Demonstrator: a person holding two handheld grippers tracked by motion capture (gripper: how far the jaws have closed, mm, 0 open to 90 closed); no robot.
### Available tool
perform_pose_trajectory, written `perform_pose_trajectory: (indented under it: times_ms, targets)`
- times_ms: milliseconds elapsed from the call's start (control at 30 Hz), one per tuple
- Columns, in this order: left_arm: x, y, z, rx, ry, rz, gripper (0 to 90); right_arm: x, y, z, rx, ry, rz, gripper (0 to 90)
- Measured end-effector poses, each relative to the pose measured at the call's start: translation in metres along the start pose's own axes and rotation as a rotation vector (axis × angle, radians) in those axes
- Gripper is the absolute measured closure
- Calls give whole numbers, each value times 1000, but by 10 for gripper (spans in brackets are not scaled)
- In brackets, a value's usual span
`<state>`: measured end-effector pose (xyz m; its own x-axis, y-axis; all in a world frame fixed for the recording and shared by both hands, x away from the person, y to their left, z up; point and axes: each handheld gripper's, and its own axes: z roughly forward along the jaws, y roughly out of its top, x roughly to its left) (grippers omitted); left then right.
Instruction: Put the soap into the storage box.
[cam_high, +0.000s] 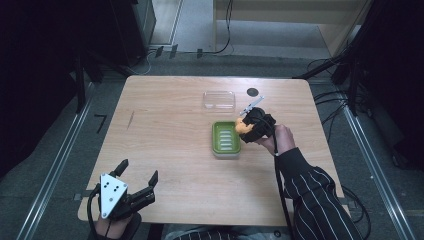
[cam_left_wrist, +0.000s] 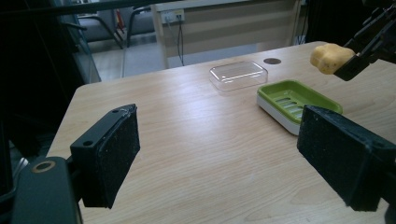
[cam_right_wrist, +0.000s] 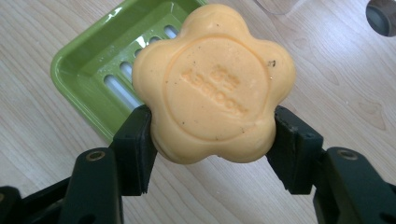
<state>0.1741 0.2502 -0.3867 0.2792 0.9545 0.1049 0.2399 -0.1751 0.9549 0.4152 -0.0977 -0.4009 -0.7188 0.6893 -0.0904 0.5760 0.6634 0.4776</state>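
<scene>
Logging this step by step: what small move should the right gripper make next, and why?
Probably ease left and down over the green soap dish. The right gripper holds the flower-shaped soap above the dish's right edge, and the dish lies empty, its clear lid set aside.

soap dish mid-table, lid behind it, soap at its right edge.

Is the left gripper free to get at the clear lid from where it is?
Probably yes: the left gripper is open, with bare table between it and the clear lid.
</scene>
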Motion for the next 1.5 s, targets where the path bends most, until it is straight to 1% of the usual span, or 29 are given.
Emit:
perform_pose_trajectory:
  times_ms: [300,433,800,933,1233,1333,1433,1500]
  targets:
    - [0,0,0,2,-2,2,137,7,9,4,5,9,-15,403]
    - [0,0,0,3,-1,1,137,9,13,7,4,15,-30,403]
    - [0,0,-1,5,3,2,137,15,20,12,11,26,-51,403]
    - [1,-1,-2,2,5,-5,137,16,22,14,21,27,-57,403]
    - [2,-1,-3,1,11,-7,137,17,25,20,45,36,-71,403]
    - [2,-1,-4,2,10,-6,137,19,28,23,54,42,-70,403]
    - [2,-1,-3,2,12,-7,137,20,30,28,66,47,-83,403]
    - [2,-1,-3,2,12,-6,137,22,31,30,72,47,-83,403]
